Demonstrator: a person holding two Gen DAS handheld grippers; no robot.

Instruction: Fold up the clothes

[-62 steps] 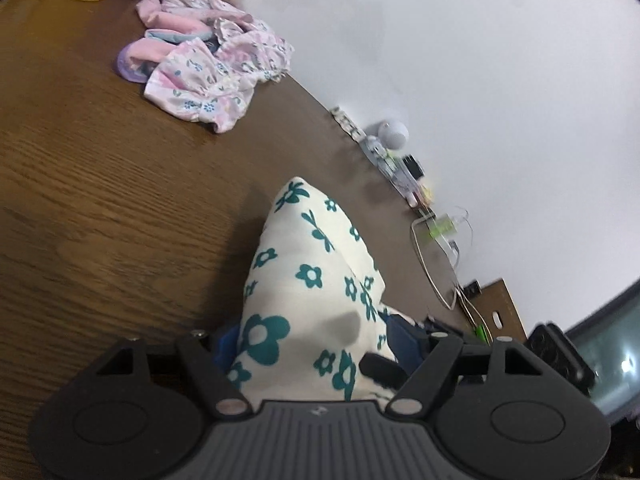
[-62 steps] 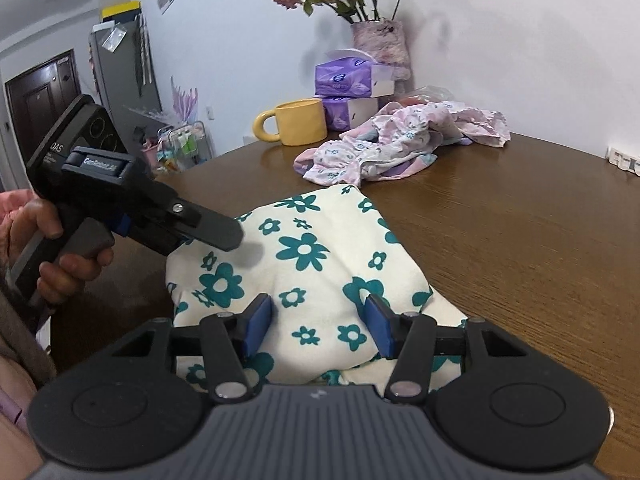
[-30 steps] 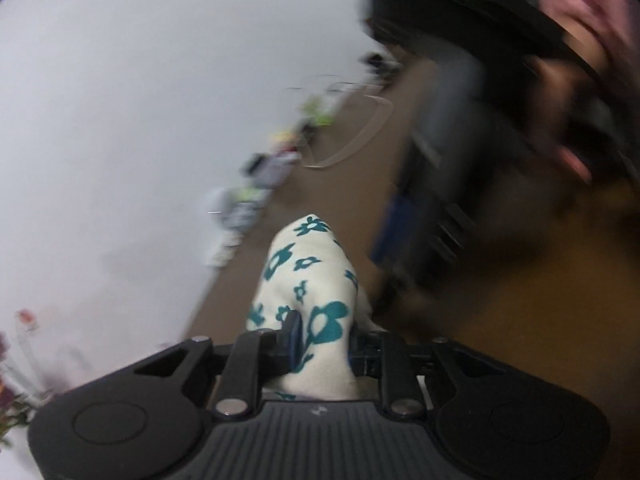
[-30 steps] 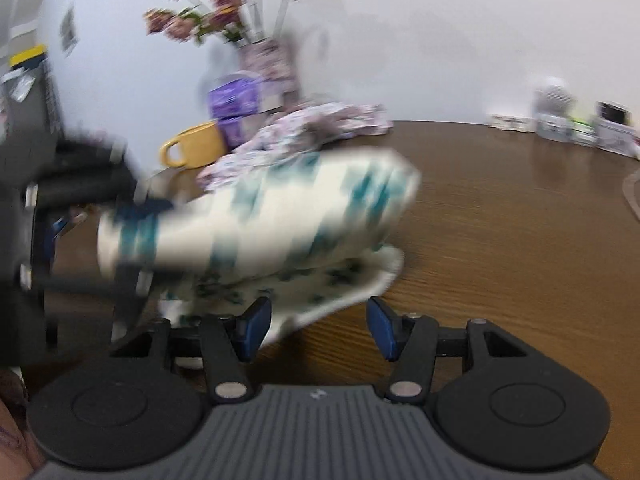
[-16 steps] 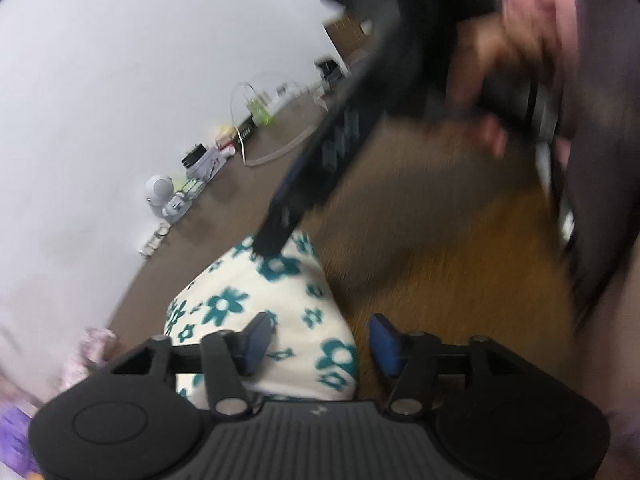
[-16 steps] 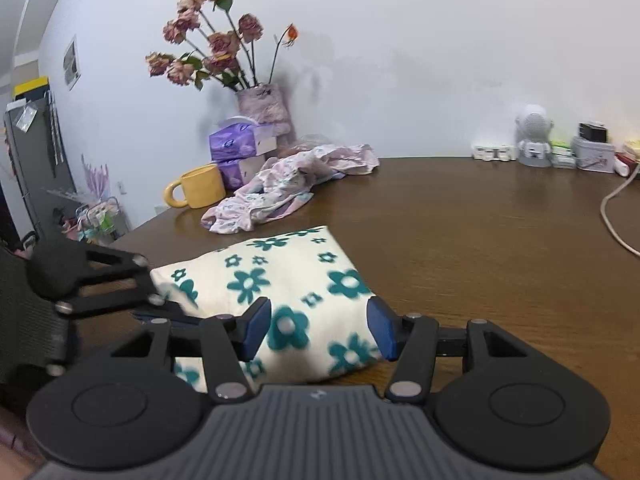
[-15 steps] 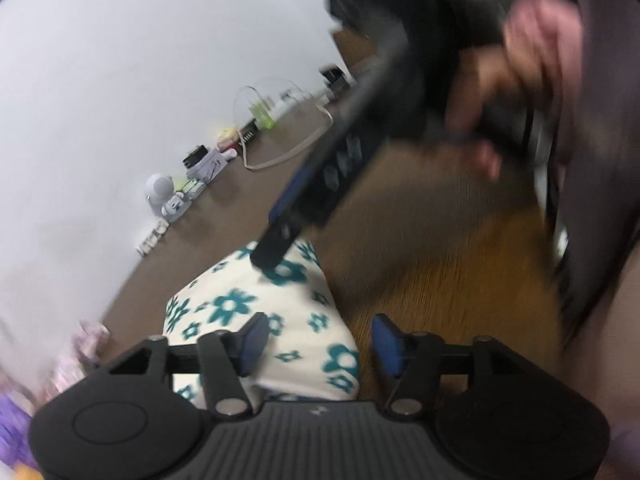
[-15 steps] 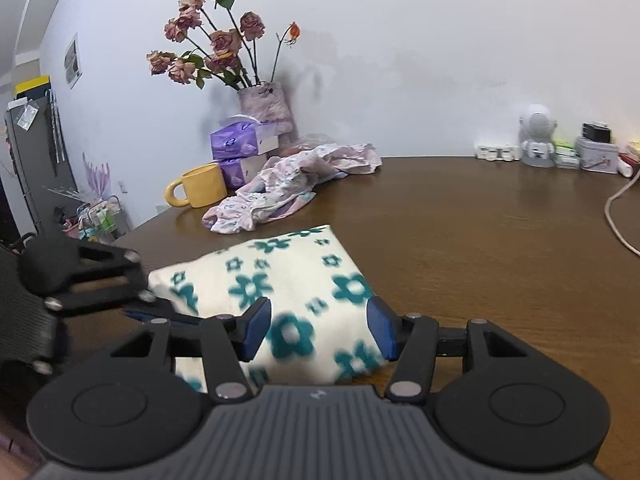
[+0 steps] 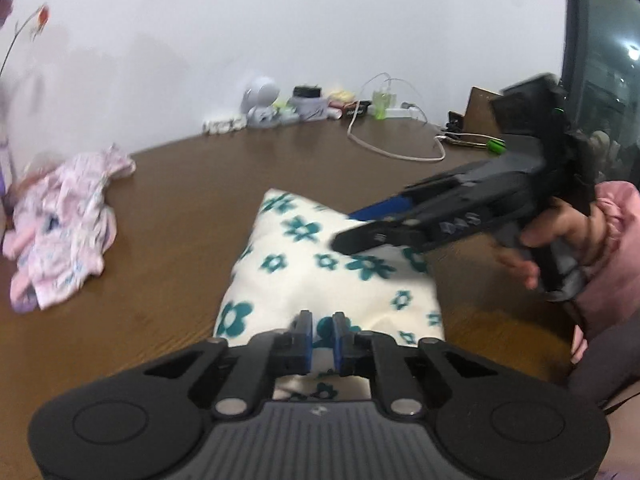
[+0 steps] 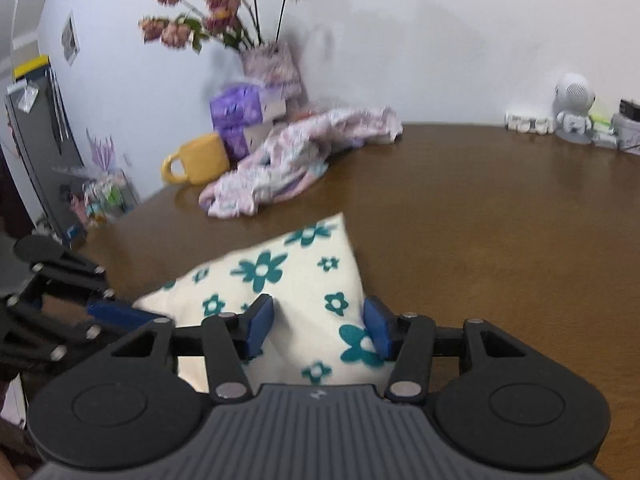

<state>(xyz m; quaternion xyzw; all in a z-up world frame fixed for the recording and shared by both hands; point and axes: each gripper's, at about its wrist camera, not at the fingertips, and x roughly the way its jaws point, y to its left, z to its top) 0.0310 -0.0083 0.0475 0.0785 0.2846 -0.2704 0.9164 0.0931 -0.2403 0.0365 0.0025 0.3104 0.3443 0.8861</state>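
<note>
A folded cream garment with teal flowers (image 9: 320, 272) lies on the brown table (image 9: 180, 208). In the left wrist view my left gripper (image 9: 322, 340) is shut on its near edge, with fabric pinched between the blue pads. The right gripper (image 9: 356, 228), held by a hand (image 9: 560, 236), reaches in from the right over the garment's far side. In the right wrist view the right gripper (image 10: 318, 328) is open, its pads straddling the garment (image 10: 280, 276) at its near right corner. The left gripper (image 10: 80, 312) shows at the garment's left edge.
A crumpled pink floral clothes pile (image 10: 296, 160) lies at the back left of the table (image 10: 480, 220), beside a yellow mug (image 10: 200, 160), purple tissue packs (image 10: 240, 108) and a vase of dried flowers (image 10: 268, 64). Small gadgets and a white cable (image 9: 392, 148) line the wall.
The left gripper, open over the garment half a second ago, has closed on its near edge. The right gripper stays open and sits lower over the garment.
</note>
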